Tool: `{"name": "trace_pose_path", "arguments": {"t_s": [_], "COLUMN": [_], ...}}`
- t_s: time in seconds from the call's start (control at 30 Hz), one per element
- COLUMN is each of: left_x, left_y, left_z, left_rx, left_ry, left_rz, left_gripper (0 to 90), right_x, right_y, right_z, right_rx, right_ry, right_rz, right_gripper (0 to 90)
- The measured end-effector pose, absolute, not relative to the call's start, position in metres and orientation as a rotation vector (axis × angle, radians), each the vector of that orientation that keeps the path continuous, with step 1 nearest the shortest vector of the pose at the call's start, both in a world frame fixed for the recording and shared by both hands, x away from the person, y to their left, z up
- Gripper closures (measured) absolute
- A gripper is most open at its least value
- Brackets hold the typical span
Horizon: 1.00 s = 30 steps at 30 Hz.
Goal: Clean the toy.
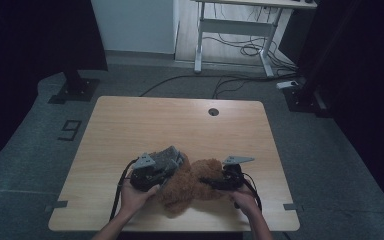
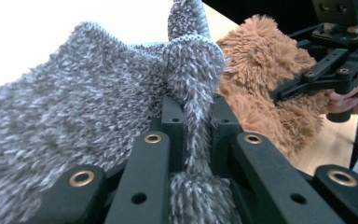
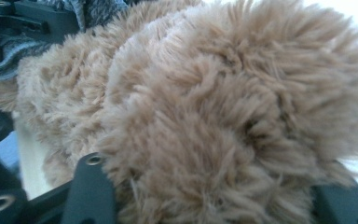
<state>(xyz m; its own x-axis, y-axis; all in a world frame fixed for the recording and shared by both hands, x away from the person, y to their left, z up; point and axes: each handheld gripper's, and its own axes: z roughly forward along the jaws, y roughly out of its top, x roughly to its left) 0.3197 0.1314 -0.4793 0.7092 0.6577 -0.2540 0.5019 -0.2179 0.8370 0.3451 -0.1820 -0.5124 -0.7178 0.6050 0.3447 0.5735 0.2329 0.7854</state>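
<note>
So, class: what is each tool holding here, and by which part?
The left tool is shut on a fold at the edge of the grey fuzzy cloth. The right tool has the brown plush toy between its jaws; which part cannot be told.

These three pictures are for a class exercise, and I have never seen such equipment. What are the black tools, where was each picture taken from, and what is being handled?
A person sits at a wooden table and holds a hand-operated claw in each hand; there is no robot arm. The high view looks down from above. The other two pictures come from cameras riding on the claws, looking along their black jaws.

The left claw is shut on a fold of a grey fuzzy knit cloth, which shows pinched between its jaws. The right claw has its jaws around a brown furry soft toy lying on the table; whether they press on it is hard to tell. The cloth lies against the toy.
</note>
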Motion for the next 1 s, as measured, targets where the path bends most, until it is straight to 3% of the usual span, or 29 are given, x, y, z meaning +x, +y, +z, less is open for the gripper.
{"name": "trace_pose_path", "arguments": {"t_s": [0.37,0.53,0.7,0.93,1.0], "left_x": [0.358,0.369,0.356,0.335,0.331], "left_y": [0.142,0.147,0.142,0.139,0.140], "left_z": [-0.455,-0.460,-0.474,-0.486,-0.488], "left_rx": [1.827,1.816,1.841,1.828,1.819], "left_ry": [0.954,0.999,0.966,0.939,0.941], "left_rz": [0.306,0.271,0.259,0.245,0.247], "left_gripper": [79.8,79.5,79.6,79.9,80.0], "right_x": [0.358,0.366,0.361,0.346,0.344], "right_y": [-0.163,-0.154,-0.167,-0.180,-0.180], "right_z": [-0.492,-0.493,-0.509,-0.517,-0.517], "right_rx": [1.053,0.961,0.946,0.986,1.009], "right_ry": [2.082,1.998,2.048,2.127,2.123], "right_rz": [1.526,1.484,1.528,1.548,1.543], "right_gripper": [51.9,49.2,42.6,20.3,20.6]}}
